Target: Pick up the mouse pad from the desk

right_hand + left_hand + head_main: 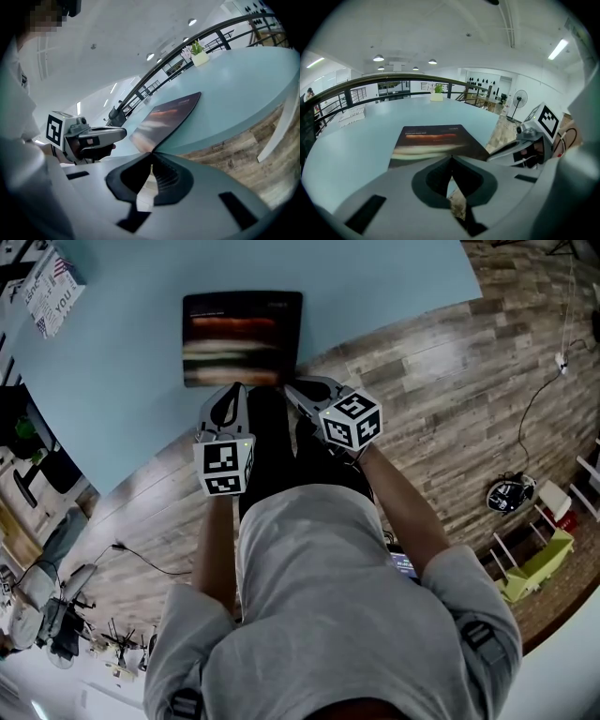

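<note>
Task seems not begun. Mouse pad [242,338] lies flat on desk [122,381], near desk edge, untouched. Left gripper [238,390] and right gripper [290,385] have jaws pressed together, holding nothing, just beside pad's 6 o'clock edge. Remaining: open, grip, lift.

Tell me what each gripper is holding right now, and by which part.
Both hold the mouse pad. The left gripper is shut on its near edge, and the right gripper is shut on its near right corner.
</note>
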Available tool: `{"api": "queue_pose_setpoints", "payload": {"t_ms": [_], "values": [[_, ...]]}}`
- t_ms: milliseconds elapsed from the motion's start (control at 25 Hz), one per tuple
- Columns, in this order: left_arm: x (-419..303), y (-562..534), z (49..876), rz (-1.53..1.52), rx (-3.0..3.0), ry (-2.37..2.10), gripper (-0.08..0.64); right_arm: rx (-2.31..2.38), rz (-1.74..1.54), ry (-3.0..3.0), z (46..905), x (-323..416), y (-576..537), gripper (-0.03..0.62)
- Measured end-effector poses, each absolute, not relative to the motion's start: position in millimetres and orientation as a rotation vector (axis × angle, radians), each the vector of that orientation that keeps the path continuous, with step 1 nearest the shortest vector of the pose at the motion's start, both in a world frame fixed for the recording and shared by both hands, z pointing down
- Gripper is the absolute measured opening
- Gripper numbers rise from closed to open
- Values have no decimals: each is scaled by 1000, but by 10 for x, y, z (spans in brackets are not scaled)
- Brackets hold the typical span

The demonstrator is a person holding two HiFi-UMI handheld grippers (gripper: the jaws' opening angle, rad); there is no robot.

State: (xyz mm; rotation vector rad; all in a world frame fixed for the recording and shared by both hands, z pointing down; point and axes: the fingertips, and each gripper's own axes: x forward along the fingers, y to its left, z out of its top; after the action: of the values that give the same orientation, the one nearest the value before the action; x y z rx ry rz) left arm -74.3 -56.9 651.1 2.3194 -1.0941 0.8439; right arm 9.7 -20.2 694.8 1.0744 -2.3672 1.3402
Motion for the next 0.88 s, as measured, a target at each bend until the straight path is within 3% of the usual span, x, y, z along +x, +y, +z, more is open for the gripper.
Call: {"api": "queue_pose_setpoints", "payload": {"t_ms": [880], "values": [[-1131, -909, 6283, 723, 2287, -1206, 12, 982, 1124, -2470, 6411, -334, -650, 17]]}}
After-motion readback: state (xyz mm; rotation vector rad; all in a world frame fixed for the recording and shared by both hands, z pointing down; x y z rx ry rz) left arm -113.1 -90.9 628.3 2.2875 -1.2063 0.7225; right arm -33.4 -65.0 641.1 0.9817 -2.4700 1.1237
